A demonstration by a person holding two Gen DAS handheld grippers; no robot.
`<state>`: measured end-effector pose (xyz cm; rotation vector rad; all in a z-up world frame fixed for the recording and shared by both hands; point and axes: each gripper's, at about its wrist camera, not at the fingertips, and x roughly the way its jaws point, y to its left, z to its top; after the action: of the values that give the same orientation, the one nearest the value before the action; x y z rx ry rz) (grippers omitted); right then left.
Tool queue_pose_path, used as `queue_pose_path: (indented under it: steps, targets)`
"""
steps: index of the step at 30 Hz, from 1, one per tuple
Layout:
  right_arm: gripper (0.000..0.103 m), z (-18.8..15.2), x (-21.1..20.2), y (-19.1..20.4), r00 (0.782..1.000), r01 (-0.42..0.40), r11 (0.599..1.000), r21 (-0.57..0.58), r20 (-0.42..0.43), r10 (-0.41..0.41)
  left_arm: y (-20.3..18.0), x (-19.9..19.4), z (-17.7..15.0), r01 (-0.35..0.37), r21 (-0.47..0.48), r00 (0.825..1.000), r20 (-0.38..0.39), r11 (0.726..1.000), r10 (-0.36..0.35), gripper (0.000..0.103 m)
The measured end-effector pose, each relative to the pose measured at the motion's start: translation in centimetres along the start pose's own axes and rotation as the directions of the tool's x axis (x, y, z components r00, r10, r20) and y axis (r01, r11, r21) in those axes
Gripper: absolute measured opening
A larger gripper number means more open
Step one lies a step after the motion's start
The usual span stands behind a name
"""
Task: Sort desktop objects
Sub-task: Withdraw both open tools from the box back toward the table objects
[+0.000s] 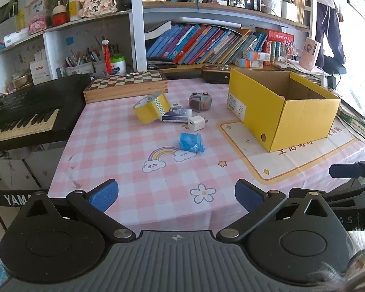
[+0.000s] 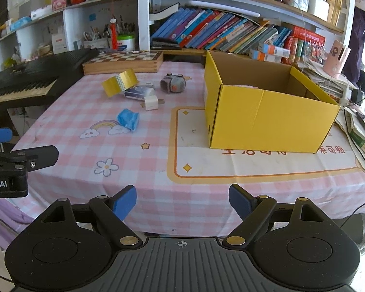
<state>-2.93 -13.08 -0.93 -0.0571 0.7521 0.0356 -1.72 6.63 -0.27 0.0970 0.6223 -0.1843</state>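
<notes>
both claws, left claw point(image 1: 176, 196) and right claw point(image 2: 182, 200), gape wide, holding nothing. left of the yellow box point(image 2: 267, 119) lie the tape roll point(image 2: 120, 82), charger point(image 2: 151, 102) and blue bundle point(image 2: 128, 119).

Both views are brightly lit by daylight entering from the right, where the window area point(image 1: 362, 48) is blown out. Soft shadows are cast leftward beneath the yellow cardboard box point(image 2: 267, 114). Straight bookshelf edges point(image 1: 231, 12) are bowed by fisheye distortion — corners are vignetted black — focus stays sharp.
</notes>
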Motion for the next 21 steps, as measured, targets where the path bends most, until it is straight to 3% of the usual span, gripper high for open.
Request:
queue_pose_path:
  steps: [21]
  targets:
    - [0.086, 1.3, 0.9, 1.5, 1.0, -0.016, 0.998, -0.054, 0.007, 0.017, 1.5, 0.8, 0.2, -0.016, -0.036, 1.0, -0.012, 0.999, 0.015, 0.103]
